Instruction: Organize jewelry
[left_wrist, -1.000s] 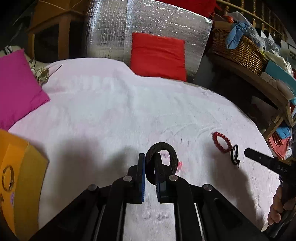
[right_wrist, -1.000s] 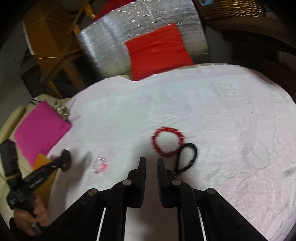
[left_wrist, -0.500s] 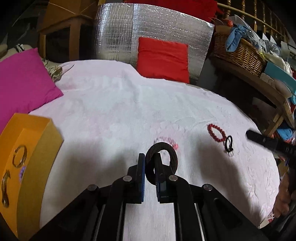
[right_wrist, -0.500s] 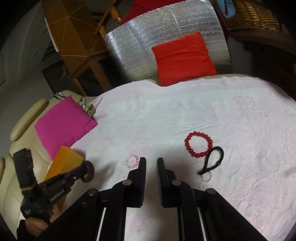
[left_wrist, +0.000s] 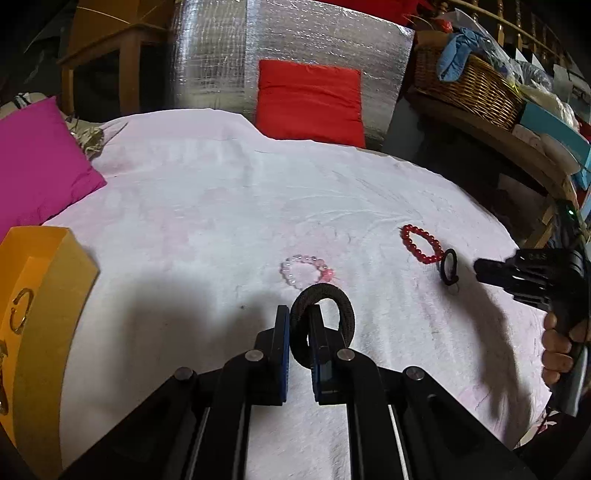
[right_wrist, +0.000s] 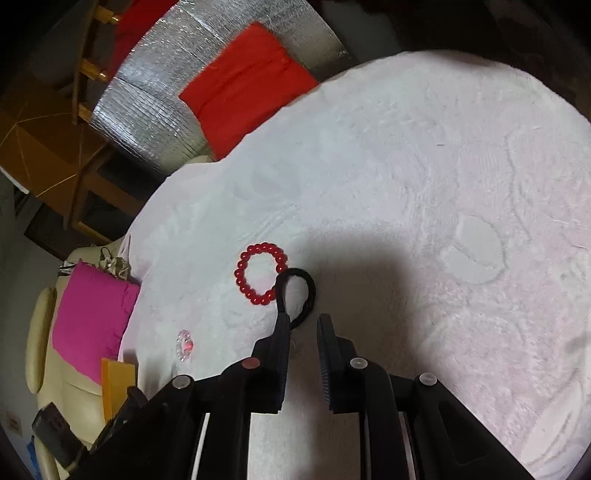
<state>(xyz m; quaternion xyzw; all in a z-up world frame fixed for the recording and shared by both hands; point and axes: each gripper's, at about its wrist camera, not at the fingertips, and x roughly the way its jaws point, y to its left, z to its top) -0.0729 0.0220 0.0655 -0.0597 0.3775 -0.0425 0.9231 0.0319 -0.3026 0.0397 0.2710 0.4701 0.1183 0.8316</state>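
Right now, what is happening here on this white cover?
A person is sorting jewelry with two handheld tools. The left tool is shut on a dark band, near the yellow box. The right tool has just been opening at the black loop beside the red bead bracelet; its pads do not press it.

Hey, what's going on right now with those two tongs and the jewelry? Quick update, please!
Left tongs shut on a dark band. Right tongs just opening, empty, at the black loop beside the red bead bracelet. Pink bracelet on the blanket; nothing blocking.
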